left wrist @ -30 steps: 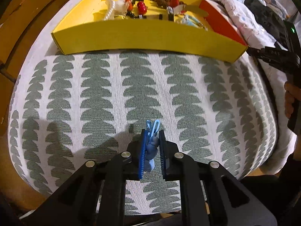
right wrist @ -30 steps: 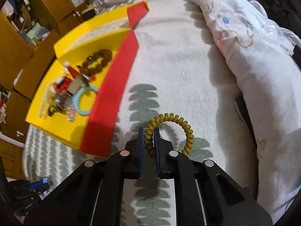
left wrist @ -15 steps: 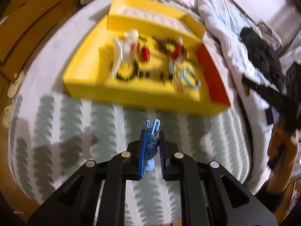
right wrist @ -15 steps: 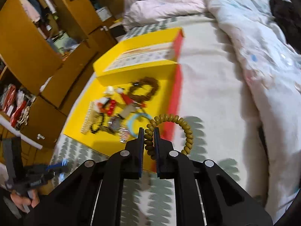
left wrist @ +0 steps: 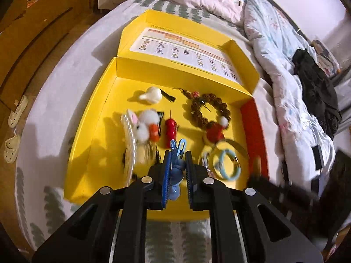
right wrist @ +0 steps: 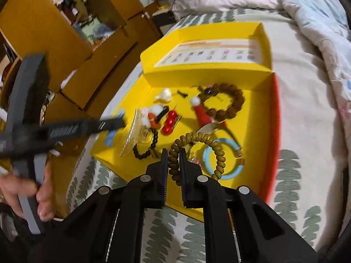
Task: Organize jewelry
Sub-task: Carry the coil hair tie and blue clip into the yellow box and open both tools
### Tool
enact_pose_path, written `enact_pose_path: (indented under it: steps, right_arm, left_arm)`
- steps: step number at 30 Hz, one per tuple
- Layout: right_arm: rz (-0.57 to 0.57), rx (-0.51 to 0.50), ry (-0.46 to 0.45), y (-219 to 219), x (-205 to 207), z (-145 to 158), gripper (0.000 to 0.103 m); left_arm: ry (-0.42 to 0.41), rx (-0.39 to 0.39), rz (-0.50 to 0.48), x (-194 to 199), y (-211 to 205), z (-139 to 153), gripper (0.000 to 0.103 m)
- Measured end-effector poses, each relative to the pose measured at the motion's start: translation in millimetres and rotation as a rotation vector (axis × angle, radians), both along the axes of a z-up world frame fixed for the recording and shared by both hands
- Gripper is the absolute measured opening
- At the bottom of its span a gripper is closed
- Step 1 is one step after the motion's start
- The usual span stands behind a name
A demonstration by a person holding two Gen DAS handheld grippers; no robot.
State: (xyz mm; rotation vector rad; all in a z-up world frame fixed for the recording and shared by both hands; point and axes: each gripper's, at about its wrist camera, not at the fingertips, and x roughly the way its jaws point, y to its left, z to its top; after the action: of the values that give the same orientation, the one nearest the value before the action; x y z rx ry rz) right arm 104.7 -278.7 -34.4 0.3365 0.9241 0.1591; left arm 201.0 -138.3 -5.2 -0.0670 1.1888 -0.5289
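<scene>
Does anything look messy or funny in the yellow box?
A bit. The jewelry in the yellow box lies in a jumble: the pearly white strip sits crooked under a fluffy white pompom piece, and a black bead bracelet pokes out beneath. Nothing looks broken or spilled outside.

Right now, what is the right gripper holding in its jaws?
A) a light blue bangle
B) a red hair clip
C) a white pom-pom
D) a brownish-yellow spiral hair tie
D. In the right wrist view, the right gripper has its jaws closed on the spiral hair tie, which loops out above the yellow box; the light blue bangle lies loose on the box floor.
</scene>
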Motion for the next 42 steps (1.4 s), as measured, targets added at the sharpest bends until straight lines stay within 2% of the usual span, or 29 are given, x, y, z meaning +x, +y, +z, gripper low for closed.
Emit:
enact_pose_path:
  steps: [7,18,29,36,39,42]
  right_arm:
    - [0.013,0.008,0.039,4.2,7.0,-17.2,0.011]
    - [0.104,0.037,0.083,29.9,10.7,-33.6,0.011]
    - [0.137,0.028,0.166,42.0,20.0,-58.6,0.011]
    - [0.098,0.020,0.178,34.8,25.1,-70.2,0.011]
    - [0.103,0.017,0.186,34.8,25.5,-73.9,0.013]
    - [0.095,0.015,0.165,33.3,24.1,-72.0,0.019]
  left_arm:
    - [0.049,0.002,-0.027,38.8,-28.0,-19.2,0.013]
    - [0.113,-0.005,-0.084,70.3,-62.1,-53.0,0.013]
    - [0.172,0.025,-0.118,81.8,-65.8,-81.0,0.013]
    - [0.166,0.027,-0.115,84.8,-64.8,-80.3,0.013]
    - [0.156,0.028,-0.115,84.9,-65.1,-80.8,0.013]
    - [0.151,0.027,-0.115,85.1,-67.7,-81.1,0.014]
